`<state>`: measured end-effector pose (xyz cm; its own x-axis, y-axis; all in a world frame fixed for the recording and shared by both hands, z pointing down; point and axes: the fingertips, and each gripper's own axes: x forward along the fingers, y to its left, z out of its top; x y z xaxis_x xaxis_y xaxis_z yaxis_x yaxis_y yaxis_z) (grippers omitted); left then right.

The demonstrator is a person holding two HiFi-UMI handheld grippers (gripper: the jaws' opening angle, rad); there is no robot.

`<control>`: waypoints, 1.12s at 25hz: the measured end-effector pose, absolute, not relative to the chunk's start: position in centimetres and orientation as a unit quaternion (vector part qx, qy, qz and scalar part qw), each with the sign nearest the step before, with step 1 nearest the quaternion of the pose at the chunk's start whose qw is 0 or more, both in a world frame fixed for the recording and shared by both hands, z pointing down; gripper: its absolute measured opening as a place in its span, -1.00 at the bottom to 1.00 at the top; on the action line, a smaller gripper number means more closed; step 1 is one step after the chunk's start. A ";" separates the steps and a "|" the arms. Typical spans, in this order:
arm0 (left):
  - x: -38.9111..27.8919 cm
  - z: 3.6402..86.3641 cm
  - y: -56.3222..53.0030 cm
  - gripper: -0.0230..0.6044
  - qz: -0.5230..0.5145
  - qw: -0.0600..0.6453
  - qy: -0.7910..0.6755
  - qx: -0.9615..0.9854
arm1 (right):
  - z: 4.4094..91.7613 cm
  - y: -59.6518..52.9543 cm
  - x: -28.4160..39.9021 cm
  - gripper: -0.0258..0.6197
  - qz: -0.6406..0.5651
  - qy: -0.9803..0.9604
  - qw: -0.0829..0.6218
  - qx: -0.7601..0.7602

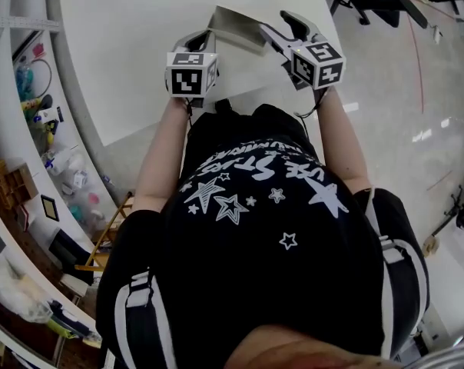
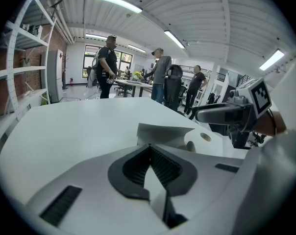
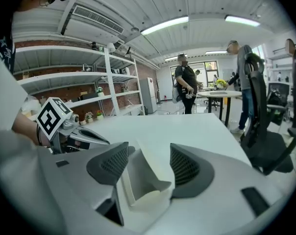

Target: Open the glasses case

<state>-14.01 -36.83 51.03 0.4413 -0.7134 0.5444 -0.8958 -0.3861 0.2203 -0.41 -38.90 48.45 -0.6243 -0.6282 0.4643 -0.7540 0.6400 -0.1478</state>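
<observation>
You hold the white glasses case [image 1: 238,31] at the near edge of the white surface [image 1: 140,44], your right claw [image 3: 148,156] spread apart around its raised flap, your left claw [image 2: 149,148] pressed together at its other end.

The white table [image 1: 132,60] has a plain matte top and a rounded near-left corner. A single angular white case [image 1: 233,28] lies on it, close to the near edge and toward the right side, with a flat flap showing above its rounded body.
</observation>
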 end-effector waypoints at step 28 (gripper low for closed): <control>-4.2 44.2 -25.2 -0.89 0.130 0.210 -0.550 0.798 | 43.6 -27.8 6.7 -0.81 0.126 -0.921 0.132 0.343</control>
<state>-4.20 -25.23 44.19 0.3609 -0.8230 0.4387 -0.9323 -0.3067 0.1917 6.70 -27.76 43.60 -0.7295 -0.5996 0.3291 -0.6658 0.7327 -0.1410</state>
